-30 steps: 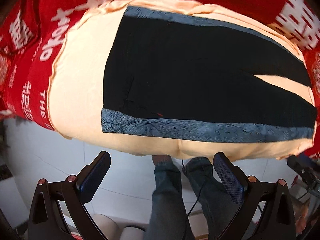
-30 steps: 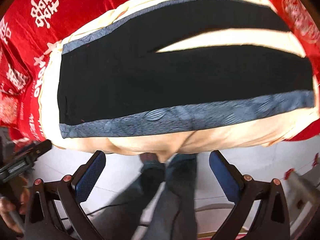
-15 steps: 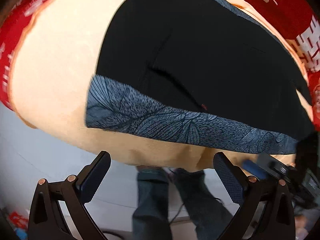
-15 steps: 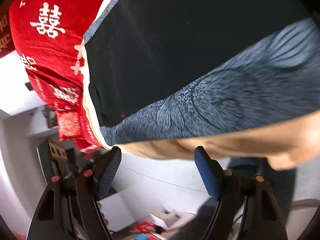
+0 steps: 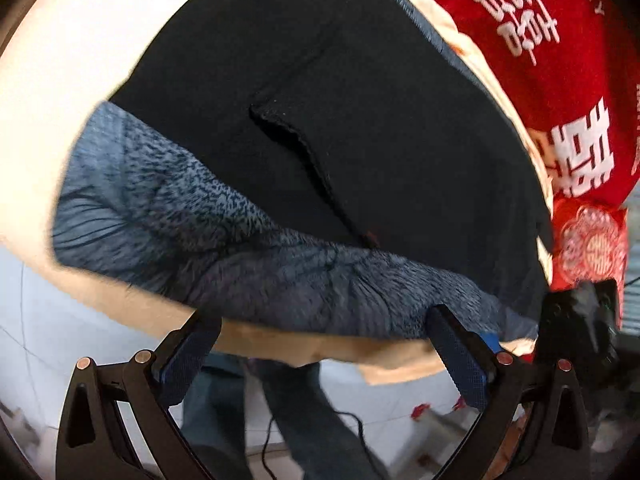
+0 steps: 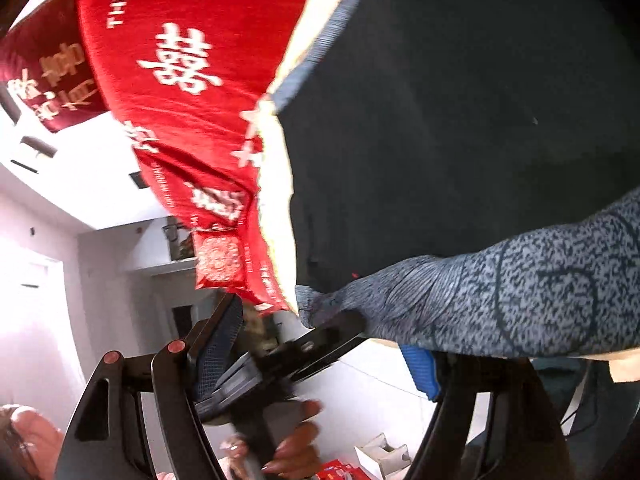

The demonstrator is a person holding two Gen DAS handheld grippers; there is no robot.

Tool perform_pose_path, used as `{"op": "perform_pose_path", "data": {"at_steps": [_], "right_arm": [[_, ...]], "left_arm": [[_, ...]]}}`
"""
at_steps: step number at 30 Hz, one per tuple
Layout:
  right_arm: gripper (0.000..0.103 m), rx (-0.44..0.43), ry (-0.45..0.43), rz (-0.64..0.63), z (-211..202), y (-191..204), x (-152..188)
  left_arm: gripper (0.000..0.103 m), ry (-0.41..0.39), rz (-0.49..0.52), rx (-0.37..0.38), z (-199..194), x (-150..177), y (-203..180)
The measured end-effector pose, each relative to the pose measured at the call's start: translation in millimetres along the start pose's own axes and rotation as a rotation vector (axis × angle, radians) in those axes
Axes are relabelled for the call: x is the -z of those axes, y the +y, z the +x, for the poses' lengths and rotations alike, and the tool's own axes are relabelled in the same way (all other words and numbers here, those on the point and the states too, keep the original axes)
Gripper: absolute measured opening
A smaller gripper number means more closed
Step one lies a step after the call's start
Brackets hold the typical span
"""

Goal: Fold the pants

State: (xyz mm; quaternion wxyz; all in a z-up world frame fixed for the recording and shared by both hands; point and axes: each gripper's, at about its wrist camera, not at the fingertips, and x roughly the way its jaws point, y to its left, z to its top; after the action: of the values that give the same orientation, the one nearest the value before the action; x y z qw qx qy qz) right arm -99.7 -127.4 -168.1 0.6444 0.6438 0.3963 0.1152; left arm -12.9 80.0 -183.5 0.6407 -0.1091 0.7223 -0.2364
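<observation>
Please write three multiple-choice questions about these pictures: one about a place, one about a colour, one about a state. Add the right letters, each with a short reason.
1. Where on the black pants does the blue-grey patterned stripe nearest the left gripper run?
A. along their near edge
B. across their middle
C. off them, on the floor

2. What colour is the cloth with white characters?
A. green
B. red
C. yellow

3. How does the left gripper stand?
A. shut on the stripe
B. shut on nothing
C. open

Answers:
1 A: the stripe borders the black panel on the side toward the gripper.
2 B: the cloth is bright red beyond the pants.
3 C: its jaws stand wide apart and pinch nothing.
</observation>
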Motion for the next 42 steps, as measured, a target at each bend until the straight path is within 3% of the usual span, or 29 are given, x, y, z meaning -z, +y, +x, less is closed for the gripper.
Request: {"op": "perform_pose_path", "data": {"at_steps": [5,8,10,12,14,15,18,19,20,21,23,27,32,35,39,42], "right_arm": [[0.079,0.004,0.017,-0.016,-5,3,-1],[0.079,0.062,0.007,0.013,-9,-18,1],[0.079,0.103,-0.027,0.043,-19,-41,-1],[0.079,0.133,-0.068,0.088,-32,-60,-2],[0.079,0.15,-0.118,0.151,-53,-85,1],[0.075,0.14,-0.133,0.169,-58,-91,2],[0.072,0.033,-0.214,0.275,-79,-111,7],[0.07,0.001,-0.254,0.314,-86,-116,10],[0.054,-0.02,-0.283,0.348,-91,-120,11],[0.027,-0.064,-0.326,0.422,-97,-127,14],[0.006,-0.068,-0.352,0.5,-103,-131,15],[0.005,0.1,-0.306,0.346,-117,-78,1],[0.005,0.213,-0.217,0.085,-127,9,-48],[0.006,0.23,-0.172,0.011,-125,35,-94],[0.007,0.249,-0.121,-0.013,-120,48,-154],[0.008,0.303,-0.065,-0.039,-93,55,-216]], "left_arm": [[0.103,-0.04,-0.088,0.052,-10,-15,7],[0.076,-0.053,-0.138,0.039,-11,-29,16],[0.07,-0.047,-0.131,0.015,-8,-33,16],[0.053,-0.03,-0.1,-0.025,-4,-39,12],[0.05,-0.019,-0.079,-0.029,-6,-41,10],[0.044,-0.014,-0.066,-0.026,-9,-41,10],[0.041,0.005,-0.033,-0.027,-14,-43,7],[0.041,0.01,-0.022,-0.03,-16,-44,6],[0.041,0.018,-0.004,-0.038,-13,-48,0],[0.041,0.022,0.01,-0.046,-12,-49,-2],[0.041,0.029,0.032,-0.062,-13,-50,-5],[0.038,0.029,0.029,-0.06,-24,-56,-12],[0.038,-0.029,0.046,-0.019,-58,-74,-37],[0.038,-0.092,0.097,-0.031,-76,-96,-65],[0.038,-0.171,0.097,-0.026,-82,-151,-95],[0.039,-0.218,0.084,-0.039,-68,-198,-111]]}}
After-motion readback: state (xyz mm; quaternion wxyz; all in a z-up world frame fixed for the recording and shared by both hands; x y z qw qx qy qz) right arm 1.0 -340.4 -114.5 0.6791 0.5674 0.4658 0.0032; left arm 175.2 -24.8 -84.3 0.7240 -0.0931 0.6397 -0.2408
